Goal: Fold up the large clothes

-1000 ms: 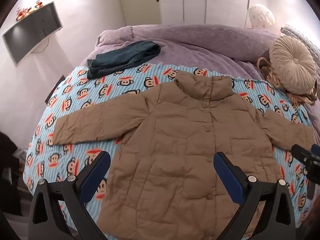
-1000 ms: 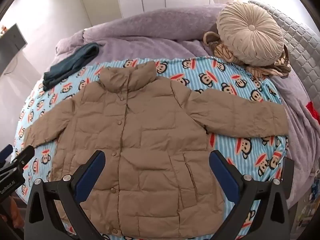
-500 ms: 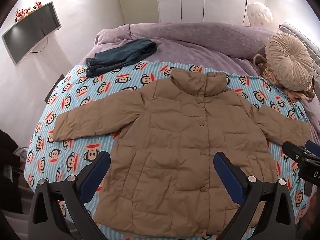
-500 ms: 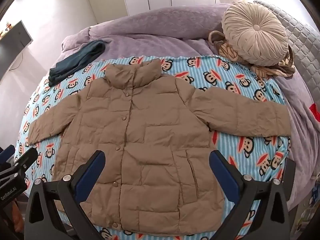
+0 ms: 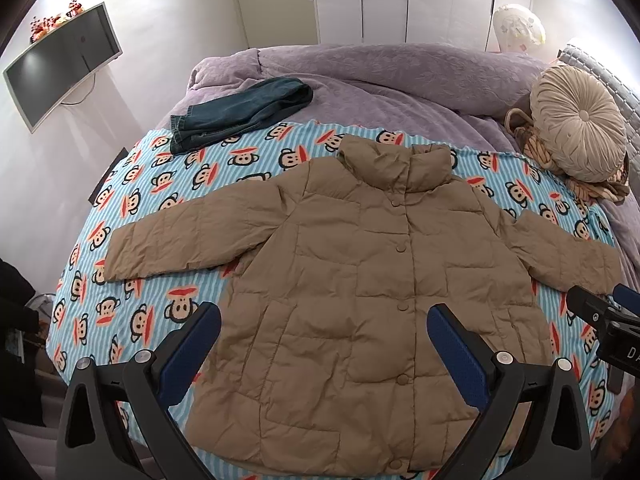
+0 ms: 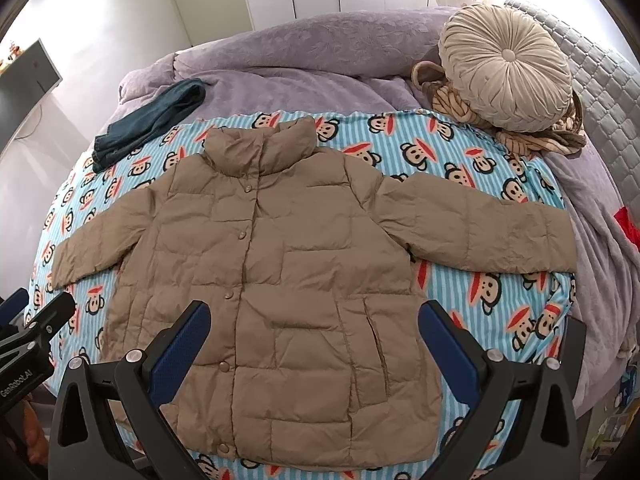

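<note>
Fingers spread wide on both grippers, nothing pinched, hovering over the near hem of the jacket.
Left gripper (image 5: 324, 344) and right gripper (image 6: 314, 340) hang side by side above the tan jacket (image 5: 360, 288), likely lining up a first grab. Jacket lies flat, front up, snaps closed, sleeves out to both sides on the monkey-print sheet (image 6: 472, 172), ready for folding. Jeans (image 5: 240, 114) and round cushion (image 6: 506, 66) sit well apart behind it.

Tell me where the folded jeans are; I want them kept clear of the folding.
In both views the jeans lie at the bed's far left, straddling the purple duvet and monkey-print sheet, beyond the jacket.
</note>
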`<action>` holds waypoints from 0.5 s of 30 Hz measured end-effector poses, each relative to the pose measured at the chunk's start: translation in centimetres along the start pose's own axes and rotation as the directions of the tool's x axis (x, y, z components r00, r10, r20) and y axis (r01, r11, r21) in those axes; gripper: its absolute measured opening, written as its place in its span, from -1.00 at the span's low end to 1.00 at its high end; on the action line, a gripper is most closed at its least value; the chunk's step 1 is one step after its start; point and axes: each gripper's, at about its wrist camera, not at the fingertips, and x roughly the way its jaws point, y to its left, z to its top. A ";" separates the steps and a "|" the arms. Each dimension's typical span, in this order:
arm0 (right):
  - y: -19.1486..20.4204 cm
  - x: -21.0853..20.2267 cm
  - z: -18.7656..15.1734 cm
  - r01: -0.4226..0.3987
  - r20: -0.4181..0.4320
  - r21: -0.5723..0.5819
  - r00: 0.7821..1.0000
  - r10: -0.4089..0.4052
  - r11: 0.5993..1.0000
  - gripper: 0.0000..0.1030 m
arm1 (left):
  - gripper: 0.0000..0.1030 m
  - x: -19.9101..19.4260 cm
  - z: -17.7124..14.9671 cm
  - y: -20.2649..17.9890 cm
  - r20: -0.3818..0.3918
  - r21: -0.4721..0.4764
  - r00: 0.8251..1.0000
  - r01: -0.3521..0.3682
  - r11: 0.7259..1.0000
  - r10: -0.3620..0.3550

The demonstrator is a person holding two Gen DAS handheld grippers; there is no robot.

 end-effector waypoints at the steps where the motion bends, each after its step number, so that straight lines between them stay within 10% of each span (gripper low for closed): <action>1: -0.1 0.0 0.0 0.000 0.002 -0.001 1.000 0.000 1.000 1.00 | 1.00 0.0 0.0 0.1 0.000 -0.001 1.000 0.001 1.000 -0.001; 15: -0.5 -0.3 0.0 0.004 0.003 0.000 1.000 -0.004 1.000 1.00 | 1.00 0.0 0.0 0.1 -0.003 -0.007 1.000 0.006 1.000 -0.006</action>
